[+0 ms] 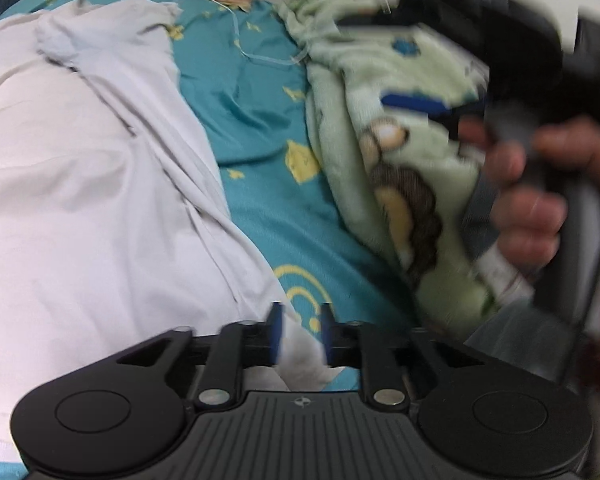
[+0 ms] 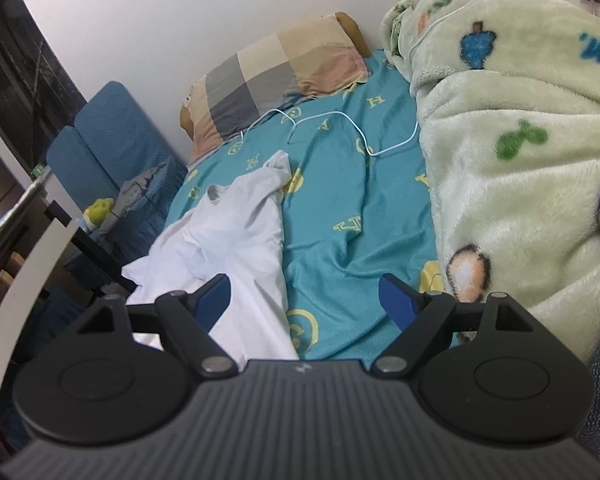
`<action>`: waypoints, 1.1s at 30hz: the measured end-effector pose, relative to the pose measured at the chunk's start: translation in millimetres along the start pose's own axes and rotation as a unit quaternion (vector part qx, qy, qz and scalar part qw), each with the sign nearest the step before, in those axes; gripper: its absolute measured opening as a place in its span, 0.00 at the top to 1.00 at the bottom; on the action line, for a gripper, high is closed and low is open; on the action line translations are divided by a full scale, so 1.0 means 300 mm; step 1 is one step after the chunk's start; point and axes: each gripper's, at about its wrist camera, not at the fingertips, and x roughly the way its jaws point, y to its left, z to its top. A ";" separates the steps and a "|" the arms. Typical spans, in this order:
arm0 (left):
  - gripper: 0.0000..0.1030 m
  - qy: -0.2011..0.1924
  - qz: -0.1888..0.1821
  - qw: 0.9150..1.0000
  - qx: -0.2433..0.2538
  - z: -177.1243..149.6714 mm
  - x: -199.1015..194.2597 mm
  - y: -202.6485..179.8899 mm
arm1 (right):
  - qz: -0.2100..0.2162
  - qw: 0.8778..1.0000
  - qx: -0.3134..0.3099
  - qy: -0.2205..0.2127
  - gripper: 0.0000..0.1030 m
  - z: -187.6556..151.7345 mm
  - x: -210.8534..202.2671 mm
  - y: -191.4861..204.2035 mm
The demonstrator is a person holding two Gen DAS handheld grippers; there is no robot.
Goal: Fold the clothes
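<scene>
Best done by closing the half-open left gripper (image 1: 300, 334) squarely on the white garment (image 1: 92, 184) corner lying between its pads on the teal bedsheet (image 1: 256, 120), with the right gripper (image 2: 306, 300), jaws wide and empty, taking the far edge.

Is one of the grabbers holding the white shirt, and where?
The left gripper has a corner of the white shirt between its fingers; grip unclear. The right gripper holds nothing.
</scene>
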 end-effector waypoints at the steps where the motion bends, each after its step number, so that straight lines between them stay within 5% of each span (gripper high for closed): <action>1: 0.57 0.006 0.009 1.000 0.013 -0.008 0.020 -0.017 | 0.003 1.000 0.001 -0.001 0.20 0.002 -0.001 -0.001; 7: 0.39 0.034 0.052 0.994 0.086 -0.057 0.115 -0.102 | 0.012 1.000 0.004 0.008 0.20 0.001 0.017 -0.007; 10: 0.41 0.034 0.063 0.991 0.111 -0.071 0.140 -0.127 | 0.013 1.000 0.006 0.010 0.20 0.002 0.027 -0.013; 12: 0.58 0.029 0.073 0.990 0.117 -0.075 0.143 -0.127 | 0.009 1.000 0.009 0.011 0.20 0.001 0.033 -0.021; 14: 0.90 0.027 0.093 0.987 0.131 -0.076 0.145 -0.128 | 0.004 1.000 0.014 0.012 0.20 0.003 0.038 -0.033; 20: 0.95 0.005 0.074 0.990 0.120 -0.048 0.042 -0.108 | -0.031 0.999 -0.019 -0.033 0.20 0.008 -0.004 -0.011; 27: 0.95 -0.069 0.016 0.997 -0.010 -0.007 -0.304 0.018 | -0.004 0.998 0.021 -0.059 0.20 0.031 -0.042 -0.042; 30: 0.95 -0.085 0.038 0.992 -0.084 -0.023 -0.437 0.134 | -0.002 0.999 0.028 -0.041 0.20 0.022 -0.019 -0.042; 33: 0.95 -0.056 0.095 0.982 -0.151 -0.052 -0.487 0.259 | -0.002 0.999 0.022 -0.025 0.20 0.009 0.005 -0.026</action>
